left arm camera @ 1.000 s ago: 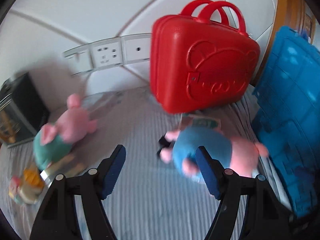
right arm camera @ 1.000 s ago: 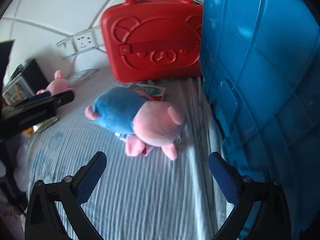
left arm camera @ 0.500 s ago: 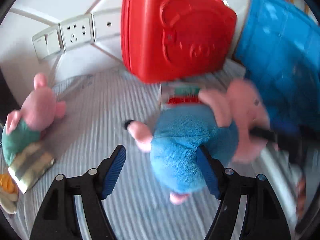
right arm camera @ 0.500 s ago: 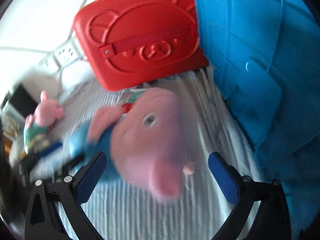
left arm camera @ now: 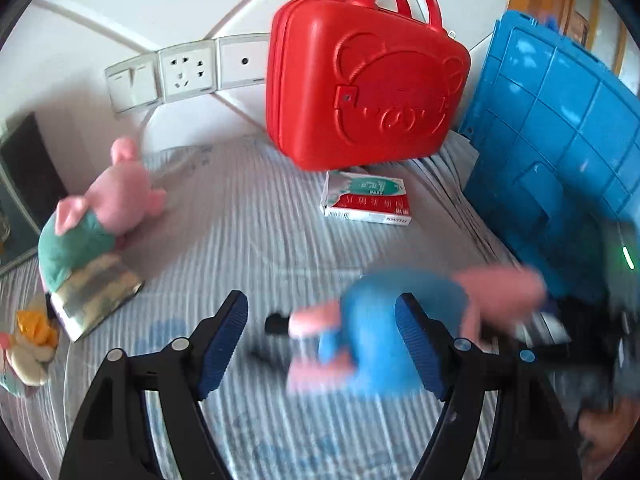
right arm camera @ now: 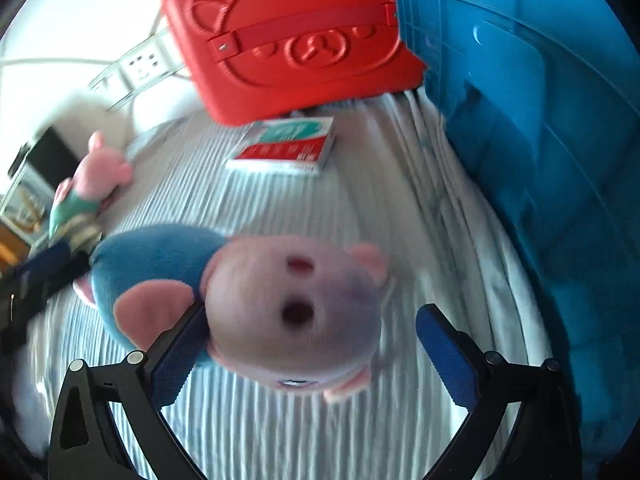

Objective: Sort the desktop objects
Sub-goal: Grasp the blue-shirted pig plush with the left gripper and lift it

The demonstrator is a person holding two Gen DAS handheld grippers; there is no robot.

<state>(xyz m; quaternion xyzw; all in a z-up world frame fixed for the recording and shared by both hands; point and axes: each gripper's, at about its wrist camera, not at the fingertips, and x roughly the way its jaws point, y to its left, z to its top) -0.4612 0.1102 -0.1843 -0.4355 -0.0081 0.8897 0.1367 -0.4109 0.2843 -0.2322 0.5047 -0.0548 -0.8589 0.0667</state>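
Blue ribbed pads face you on both tools. Your left gripper (left arm camera: 320,340) has its jaws wide and opening, with the blurred blue body of the blue pig toy (left arm camera: 384,320) between them; its right pad overlaps that body, but you cannot tell whether it touches.

Your right gripper (right arm camera: 310,354) has its jaws wide around the toy's pink head; the left pad sits against or just beside the head, the right pad stands clear of it. Whether the head is truly pinched cannot be told.

Items, nearest first:

1. Blue pig toy (right arm camera: 248,292): lying on the striped cloth (left arm camera: 248,216) that covers the worktop, head toward your right gripper, body toward your left.
2. Small red, green and white box (left arm camera: 366,198): flat on the cloth, beyond the toy, just in front of the red case.
3. Second pig toy, pink head and green body (left arm camera: 92,220): off to the left, well apart from the first, lying against a shiny packet (left arm camera: 94,300).
4. Small yellow and pale toy (left arm camera: 30,340): far left edge, too blurred to name.
5. Red case (left arm camera: 368,92) with a bear face embossed and two handles: upright at the back.
6. Blue plastic crate (left arm camera: 560,140): on the right, beside the case.
7. White wall sockets (left arm camera: 184,70): on the wall behind.
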